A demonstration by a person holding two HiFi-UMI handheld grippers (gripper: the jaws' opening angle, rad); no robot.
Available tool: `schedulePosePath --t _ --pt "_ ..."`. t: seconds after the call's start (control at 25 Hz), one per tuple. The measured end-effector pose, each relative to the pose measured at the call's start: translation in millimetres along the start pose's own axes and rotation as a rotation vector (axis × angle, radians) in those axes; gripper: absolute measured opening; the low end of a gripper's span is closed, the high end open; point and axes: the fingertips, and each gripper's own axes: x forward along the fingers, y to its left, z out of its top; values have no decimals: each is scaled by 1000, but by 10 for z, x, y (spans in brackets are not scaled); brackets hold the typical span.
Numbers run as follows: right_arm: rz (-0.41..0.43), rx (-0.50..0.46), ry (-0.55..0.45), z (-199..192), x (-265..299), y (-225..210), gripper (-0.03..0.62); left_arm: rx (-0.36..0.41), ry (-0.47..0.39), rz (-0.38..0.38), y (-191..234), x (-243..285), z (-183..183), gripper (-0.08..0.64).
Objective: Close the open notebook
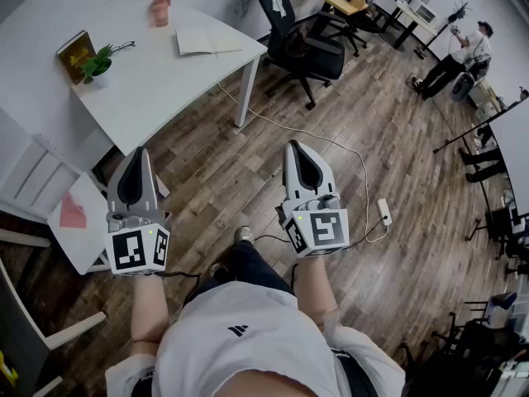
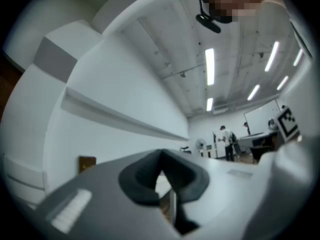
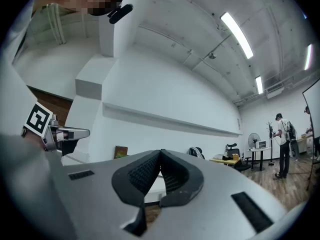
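Up at eleven o'clock on the white tabletop (image 1: 157,81), the open notebook (image 1: 207,41) lies flat near the right-hand edge, pages up, well apart from both tongs. A pink cup (image 1: 159,11) stands at ten o'clock of it. A small potted plant (image 1: 99,63) sits off toward nine o'clock, just beside an upright brown book (image 1: 74,55). The left tongs (image 1: 139,150) and right tongs (image 1: 295,145) are held over the wooden floor (image 1: 397,139), pointing toward twelve o'clock, each clenched with nothing between its jaws. A black office chair (image 1: 302,44) stands at three o'clock of the notebook, and a white cable (image 1: 331,143) trails across the floor.
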Motion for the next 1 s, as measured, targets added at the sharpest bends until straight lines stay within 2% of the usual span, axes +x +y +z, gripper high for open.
schedulePosePath --t 0.56,0.76,1.0 --pt "6 -17 9 -20 149 -49 -6 -7 10 7 7 151 -26 8" --pt "19 -30 -17 -20 355 -166 -6 -11 -4 13 12 357 -56 8" --pt "36 3 -31 -54 696 -419 -6 -11 -13 34 3 700 -82 8"
